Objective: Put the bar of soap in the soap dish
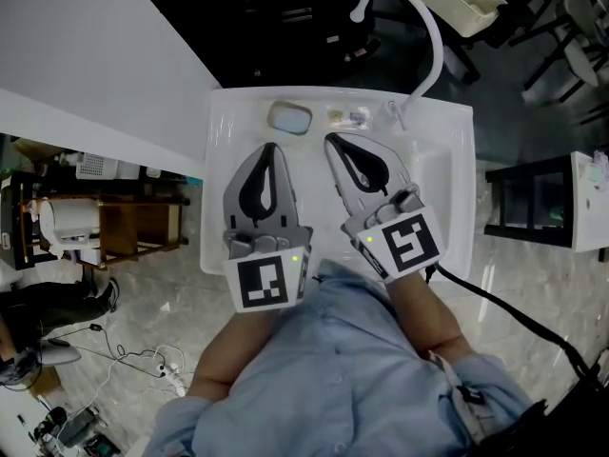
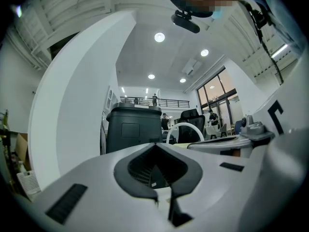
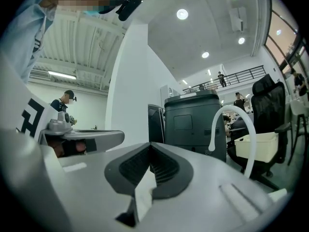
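Left gripper (image 1: 269, 150) and right gripper (image 1: 331, 142): jaws fully clenched, nothing between them, side by side above the sink (image 1: 447, 188) basin. Bar of soap (image 1: 292, 119) lies in the soap dish (image 1: 272, 116) on the sink's back ledge, left of the faucet (image 1: 419, 27).

We find the soap dish (image 1: 271, 114) in the upper middle of the head view, a little left of centre. It is a small tray shaped like a rounded rectangle with a dull beige-grey rim. It lies flat, with its long side running across the frame. Inside the rim we make out a pale, bluish-white slab that fills nearly the whole hollow. We take this for the bar of soap (image 1: 292, 119), resting flat in the dish. Both are too small for us to tell finer detail.
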Motion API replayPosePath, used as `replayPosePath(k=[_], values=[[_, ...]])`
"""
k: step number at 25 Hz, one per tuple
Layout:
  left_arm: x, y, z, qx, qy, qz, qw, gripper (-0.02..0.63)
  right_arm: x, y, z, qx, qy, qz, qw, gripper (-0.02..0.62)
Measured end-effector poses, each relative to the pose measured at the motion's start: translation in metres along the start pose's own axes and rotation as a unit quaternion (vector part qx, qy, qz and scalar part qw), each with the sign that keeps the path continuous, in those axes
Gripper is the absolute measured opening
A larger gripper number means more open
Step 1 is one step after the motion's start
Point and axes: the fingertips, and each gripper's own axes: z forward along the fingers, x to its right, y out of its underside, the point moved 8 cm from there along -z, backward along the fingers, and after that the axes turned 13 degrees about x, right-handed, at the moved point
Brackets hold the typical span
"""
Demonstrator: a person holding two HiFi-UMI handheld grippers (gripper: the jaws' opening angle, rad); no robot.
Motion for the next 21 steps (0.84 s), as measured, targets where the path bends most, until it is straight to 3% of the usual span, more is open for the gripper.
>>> replayPosePath(k=[21], values=[[-0.013,0.01,0.01,-0.009,0.005,-0.004,0.9999,0.005,0.001,0.006,0.017,-0.001,0.0,0.003,1.0,0.0]])
